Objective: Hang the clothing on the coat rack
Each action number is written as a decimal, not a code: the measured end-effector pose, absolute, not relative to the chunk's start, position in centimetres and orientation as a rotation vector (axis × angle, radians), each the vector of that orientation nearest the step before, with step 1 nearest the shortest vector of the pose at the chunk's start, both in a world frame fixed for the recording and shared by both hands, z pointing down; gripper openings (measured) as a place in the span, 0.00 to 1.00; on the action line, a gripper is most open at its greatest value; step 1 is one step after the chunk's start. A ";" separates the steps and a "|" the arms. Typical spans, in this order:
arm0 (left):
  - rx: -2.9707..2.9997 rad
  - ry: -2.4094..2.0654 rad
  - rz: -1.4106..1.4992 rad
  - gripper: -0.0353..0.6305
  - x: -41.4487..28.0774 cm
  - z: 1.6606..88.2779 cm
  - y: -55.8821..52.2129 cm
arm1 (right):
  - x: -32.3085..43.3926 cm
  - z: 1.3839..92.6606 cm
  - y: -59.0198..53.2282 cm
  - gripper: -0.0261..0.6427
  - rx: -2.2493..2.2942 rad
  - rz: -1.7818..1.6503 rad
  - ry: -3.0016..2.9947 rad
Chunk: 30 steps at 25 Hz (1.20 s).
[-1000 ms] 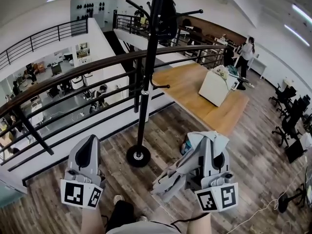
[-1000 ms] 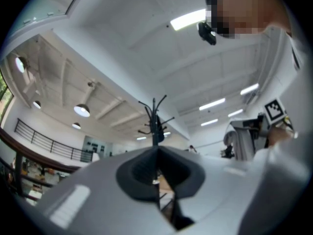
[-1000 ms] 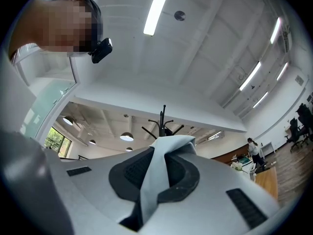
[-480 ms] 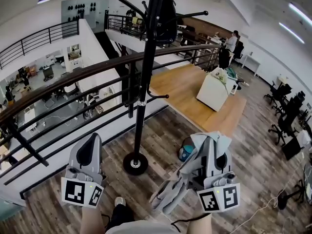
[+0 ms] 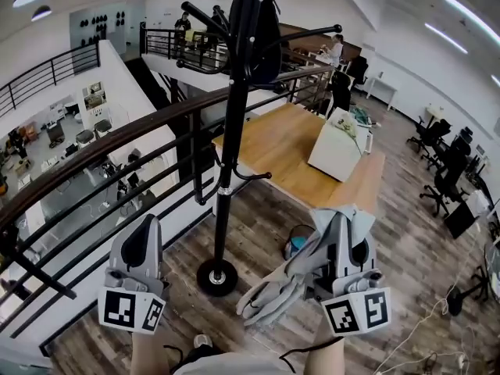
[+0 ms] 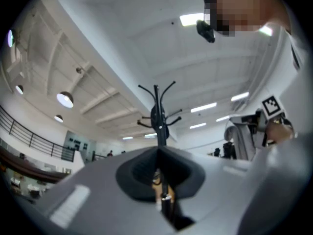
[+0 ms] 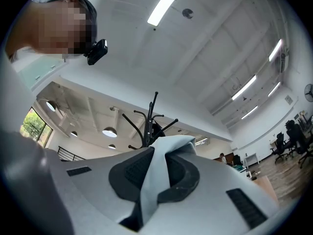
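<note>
- Head view, tools: the right gripper [image 5: 344, 244] at lower right is clamped on the pale grey clothing [image 5: 273, 295]. The cloth drapes from the jaws down towards lower centre. The left gripper [image 5: 146, 229] at lower left has its jaws together and carries nothing.
- Head view, step: the clothing is being carried to the coat rack [image 5: 234, 123], which stands at centre, apart from both tools. Judged best to lift the cloth above a free upper hook [image 5: 312, 31] and settle a fold over its tip before letting go. The idle left gripper could steady the hanging part.
- Head view, surroundings: a black railing [image 5: 117, 143] runs close behind the pole. A dark item [image 5: 266, 30] already occupies part of the rack top, so that side is likely crowded. A teal thing [image 5: 295, 244] sits on the floor between the rack base [image 5: 216, 276] and the right gripper. A white cabinet [image 5: 332, 143] stands on a wooden platform [image 5: 289, 143] at upper right.
- Left gripper view: the jaws meet with nothing between them. The rack rises just above them at centre.
- Right gripper view: pale cloth is pinched between the jaws and spills over their top. The rack's hooks show directly behind at centre.
</note>
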State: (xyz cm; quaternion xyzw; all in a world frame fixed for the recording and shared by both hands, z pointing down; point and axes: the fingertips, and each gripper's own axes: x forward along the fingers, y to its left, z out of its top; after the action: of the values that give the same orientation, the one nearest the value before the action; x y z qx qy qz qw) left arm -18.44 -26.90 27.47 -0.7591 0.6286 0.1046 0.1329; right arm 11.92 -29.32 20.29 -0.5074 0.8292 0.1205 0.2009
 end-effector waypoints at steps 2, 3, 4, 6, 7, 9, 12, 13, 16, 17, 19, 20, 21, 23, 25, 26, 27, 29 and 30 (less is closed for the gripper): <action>-2.221 1.803 0.315 0.06 -19.4 27.4 -28.3 | 11.1 19.6 -30.4 0.05 -1.430 0.343 2.312; -2.229 1.793 0.322 0.06 -19.9 27.4 -29.0 | 10.7 19.2 -31.0 0.05 -1.434 0.347 2.309; -2.237 1.783 0.330 0.06 -20.4 27.4 -29.6 | 10.3 18.7 -31.6 0.05 -1.436 0.351 2.307; -2.253 1.764 0.342 0.06 -21.3 27.3 -30.9 | 9.4 17.8 -32.6 0.05 -1.440 0.359 2.300; -2.261 1.755 0.347 0.06 -21.7 27.3 -31.4 | 9.1 17.4 -33.1 0.05 -1.443 0.360 2.296; -2.276 1.740 0.358 0.06 -22.3 27.5 -32.6 | 8.7 16.6 -34.2 0.05 -1.448 0.361 2.294; -2.295 1.722 0.378 0.06 -22.7 27.8 -34.2 | 8.1 15.1 -35.8 0.05 -1.446 0.392 2.305; -2.301 1.716 0.384 0.06 -22.9 27.9 -34.6 | 7.9 14.7 -36.3 0.05 -1.449 0.402 2.305; -2.318 1.700 0.394 0.06 -23.5 28.4 -35.5 | 7.8 13.7 -37.9 0.05 -1.480 0.408 2.288; -2.322 1.697 0.396 0.06 -23.9 28.4 -35.8 | 7.7 13.3 -38.5 0.05 -1.494 0.400 2.278; -2.327 1.697 0.401 0.06 -24.8 28.2 -36.5 | 7.5 12.1 -39.7 0.05 -1.510 0.392 2.265; -2.329 1.698 0.404 0.06 -25.1 28.1 -36.9 | 7.4 11.5 -40.4 0.05 -1.513 0.393 2.262; -2.330 1.699 0.405 0.06 -25.3 28.1 -37.2 | 7.3 10.9 -40.9 0.05 -1.515 0.393 2.261; -2.334 1.702 0.405 0.06 -25.7 28.2 -37.8 | 7.3 10.0 -42.0 0.05 -1.520 0.389 2.257; -2.338 1.706 0.408 0.06 -26.2 28.4 -38.2 | 7.3 9.2 -42.8 0.05 -1.529 0.385 2.249; -2.337 1.708 0.410 0.06 -26.5 28.5 -38.3 | 7.2 8.7 -43.1 0.05 -1.533 0.388 2.244; -2.336 1.711 0.411 0.06 -26.7 28.6 -38.4 | 7.1 8.3 -43.4 0.05 -1.536 0.397 2.239; -2.334 1.717 0.412 0.06 -27.1 28.8 -38.6 | 6.9 7.5 -43.8 0.05 -1.534 0.426 2.235; -2.334 1.718 0.412 0.06 -27.1 29.0 -38.6 | 6.9 7.2 -43.9 0.05 -1.534 0.438 2.231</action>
State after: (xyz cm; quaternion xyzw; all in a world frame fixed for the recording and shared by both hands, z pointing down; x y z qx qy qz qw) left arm -27.10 -38.65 28.99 -0.7927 0.5835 0.1400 0.1071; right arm 6.92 -43.87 7.18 -0.5483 0.7972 0.1565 0.1981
